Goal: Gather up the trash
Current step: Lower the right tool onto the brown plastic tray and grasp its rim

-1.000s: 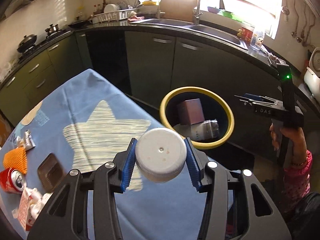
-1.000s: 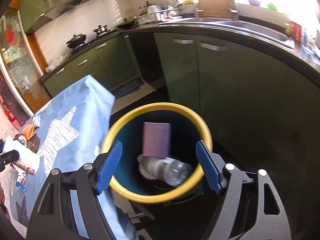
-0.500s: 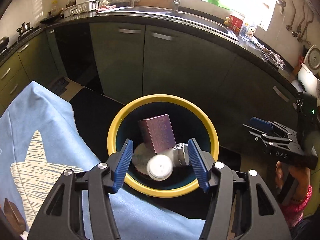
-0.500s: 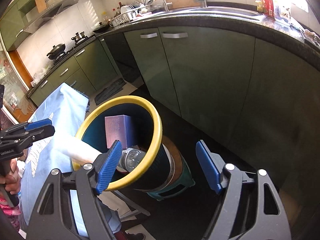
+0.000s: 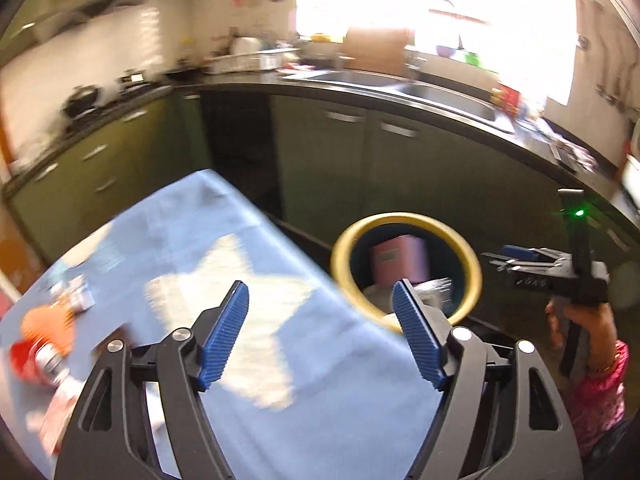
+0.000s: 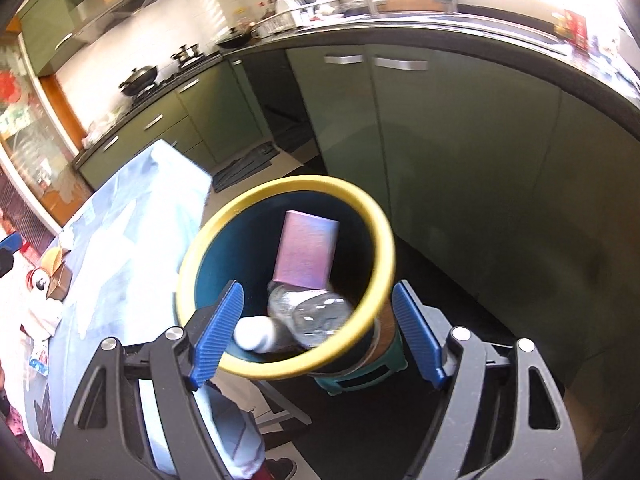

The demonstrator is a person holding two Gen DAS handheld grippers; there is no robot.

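My left gripper hangs over the blue-clothed table, its jaws opening with nothing between them. The yellow-rimmed bin stands off the table's right edge. My right gripper is open and empty just above the bin's rim. Inside the bin lie a purple box, a clear plastic bottle and a white bottle. A red can and an orange piece sit blurred at the table's left end.
Green kitchen cabinets and a black counter with a sink curve behind the bin. A hand in a pink sleeve holds the right gripper beside the bin. More wrappers lie on the table's near end.
My left gripper carried the white bottle over the bin, let it drop in, then swung back over the table with jaws wider. The right gripper's view shifted aside and back over the bin.
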